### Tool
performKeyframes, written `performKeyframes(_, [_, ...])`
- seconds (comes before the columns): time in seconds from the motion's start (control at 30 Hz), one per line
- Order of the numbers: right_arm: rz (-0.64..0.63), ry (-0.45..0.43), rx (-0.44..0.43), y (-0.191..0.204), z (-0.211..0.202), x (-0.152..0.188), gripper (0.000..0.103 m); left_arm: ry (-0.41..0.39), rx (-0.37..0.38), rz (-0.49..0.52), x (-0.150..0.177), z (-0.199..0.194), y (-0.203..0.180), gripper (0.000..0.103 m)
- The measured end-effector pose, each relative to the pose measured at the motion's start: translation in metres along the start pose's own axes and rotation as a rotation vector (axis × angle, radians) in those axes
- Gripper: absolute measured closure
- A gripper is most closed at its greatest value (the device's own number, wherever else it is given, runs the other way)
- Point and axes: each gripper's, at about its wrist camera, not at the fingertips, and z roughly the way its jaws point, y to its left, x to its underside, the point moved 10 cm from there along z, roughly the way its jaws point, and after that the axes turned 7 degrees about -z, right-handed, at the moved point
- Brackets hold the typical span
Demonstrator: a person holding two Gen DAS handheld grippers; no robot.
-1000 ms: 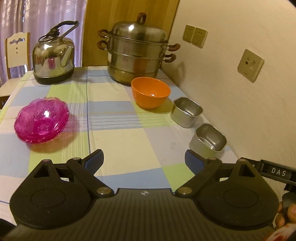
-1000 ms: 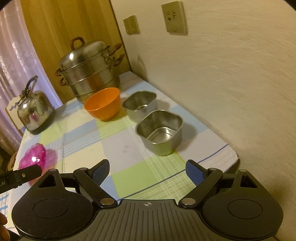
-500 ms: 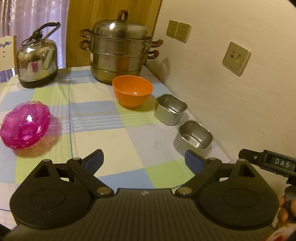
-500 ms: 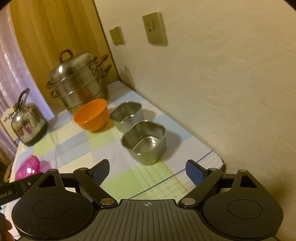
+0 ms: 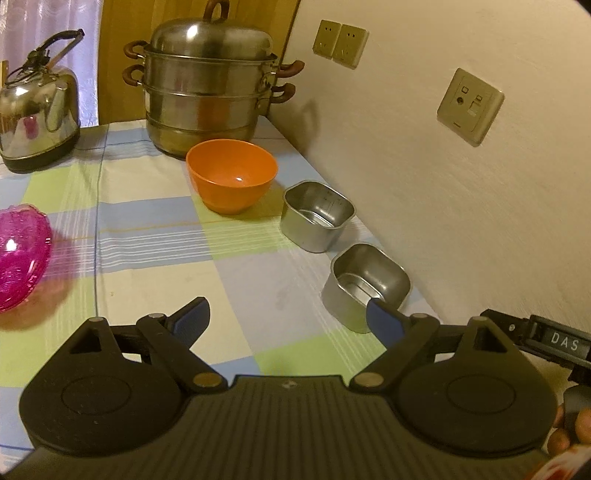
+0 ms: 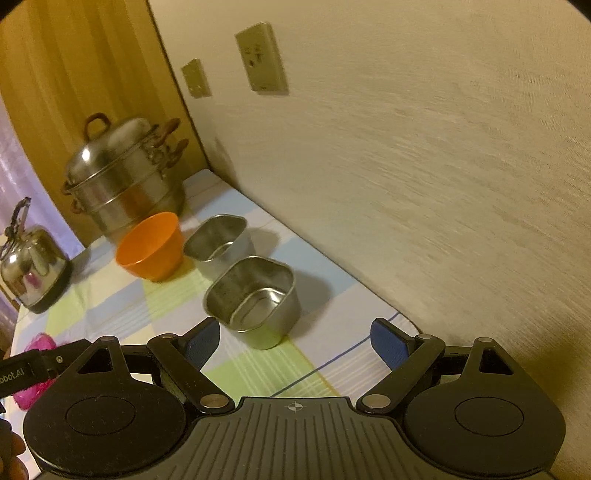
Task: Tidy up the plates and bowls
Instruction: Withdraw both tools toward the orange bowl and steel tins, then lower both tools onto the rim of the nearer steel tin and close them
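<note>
The near steel bowl (image 6: 255,299) is sitting by the table edge ahead of the right gripper (image 6: 295,341), both grippers gaping and holding nothing, the left gripper (image 5: 288,317) alongside. Beyond are lining up a second steel bowl (image 6: 219,240) and the orange bowl (image 6: 151,247), probably awaiting nesting.

A table (image 5: 155,266) under a checked cloth of blue, green and cream stands against a cream textured wall (image 5: 461,206) on the right bearing sockets (image 5: 470,105). Far off, a wood panel (image 5: 114,55) and pale curtain (image 5: 40,26) under warm, dim light.
</note>
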Motion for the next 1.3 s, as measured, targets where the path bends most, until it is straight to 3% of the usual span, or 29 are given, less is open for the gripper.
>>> performKeyframes(0.83, [-0.014,0.066,-0.023,0.015,0.042,0.003,0.015,0.048,0.018,-0.031,-0.006,0.037,0.009,0.022])
performKeyframes(1.3, [-0.013,0.076,-0.014,0.014,0.054,0.001,0.015,0.065,0.047,-0.022,-0.013,0.054,-0.001,0.034])
